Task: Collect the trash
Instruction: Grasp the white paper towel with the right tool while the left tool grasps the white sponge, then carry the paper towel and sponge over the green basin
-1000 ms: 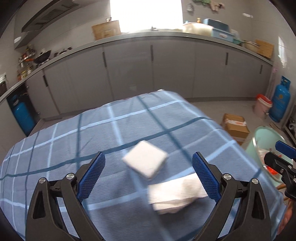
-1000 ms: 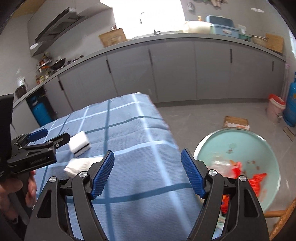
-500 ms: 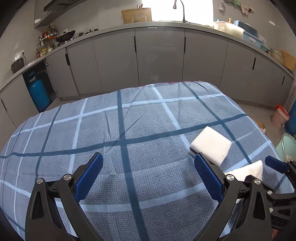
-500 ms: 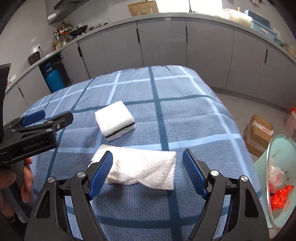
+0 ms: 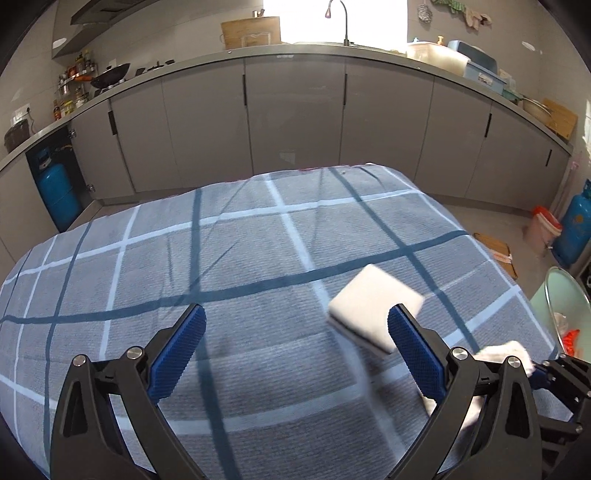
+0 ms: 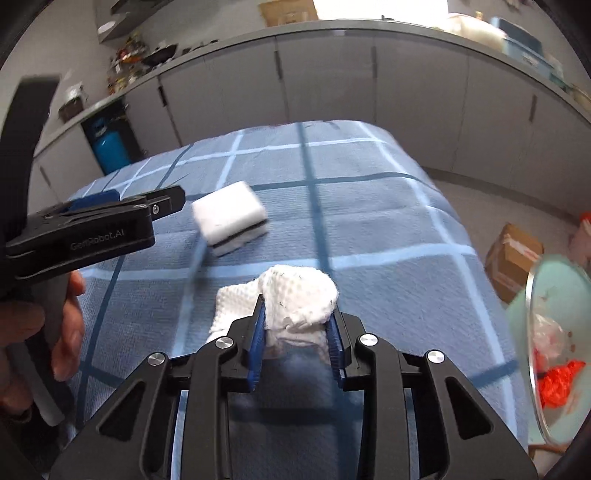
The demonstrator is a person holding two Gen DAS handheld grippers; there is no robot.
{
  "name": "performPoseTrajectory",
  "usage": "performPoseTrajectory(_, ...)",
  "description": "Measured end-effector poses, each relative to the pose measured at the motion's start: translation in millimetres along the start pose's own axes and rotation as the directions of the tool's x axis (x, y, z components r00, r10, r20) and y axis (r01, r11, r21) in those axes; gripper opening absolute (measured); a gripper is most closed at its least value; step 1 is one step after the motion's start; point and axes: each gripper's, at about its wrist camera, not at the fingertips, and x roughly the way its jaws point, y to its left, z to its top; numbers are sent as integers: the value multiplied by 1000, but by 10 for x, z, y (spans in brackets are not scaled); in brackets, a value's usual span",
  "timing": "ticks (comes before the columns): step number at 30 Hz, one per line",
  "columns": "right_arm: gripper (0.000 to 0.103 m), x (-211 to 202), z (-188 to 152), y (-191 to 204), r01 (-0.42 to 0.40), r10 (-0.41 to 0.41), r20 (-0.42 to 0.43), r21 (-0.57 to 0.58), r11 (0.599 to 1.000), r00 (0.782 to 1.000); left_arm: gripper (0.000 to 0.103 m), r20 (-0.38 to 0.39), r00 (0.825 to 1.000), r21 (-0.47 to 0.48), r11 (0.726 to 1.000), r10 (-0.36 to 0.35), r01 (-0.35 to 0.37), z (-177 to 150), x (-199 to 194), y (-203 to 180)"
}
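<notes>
Closing since the earlier frame, right gripper (image 6: 297, 330) pinches the tissue (image 6: 295, 295).
Left gripper (image 5: 295, 354) gapes wide, sponge (image 5: 375, 308) ahead; bin (image 6: 554, 332) waits right for trash.

On the checked cloth (image 6: 369, 221) lie one white sponge (image 6: 229, 218) and one crumpled paper towel (image 6: 299, 295), with two blue gas cylinders (image 5: 57, 194) by the cabinets.

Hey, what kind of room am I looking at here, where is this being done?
Most likely a home kitchen. A long counter over grey cabinets carries a sink tap, a wok sits at the far left, and a blue gas cylinder stands below it.
</notes>
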Motion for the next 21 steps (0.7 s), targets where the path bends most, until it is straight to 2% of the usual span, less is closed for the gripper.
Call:
performPoseTrajectory(5,30,-215,-99,-399,18,-21,27,102,995,999,97,-26,998,28,998,-52,53,30,169,-282)
performPoseTrajectory(11,31,-337,-117,-480,11,-17,51,114,993,999,95,-77,996,63,997,-41,46,-59,418,-482)
performPoseTrajectory(13,31,-349,-125,-479,6,-13,56,114,994,998,80,-97,994,67,996,-52,58,-64,464,-494)
performPoseTrajectory(16,31,-367,-142,-483,1,-8,63,115,993,998,69,-109,992,69,995,-64,72,-67,485,-494)
performPoseTrajectory(21,31,-460,-158,-514,-2,-8,82,122,993,997,60,-112,992,82,994,-56,65,-81,467,-505)
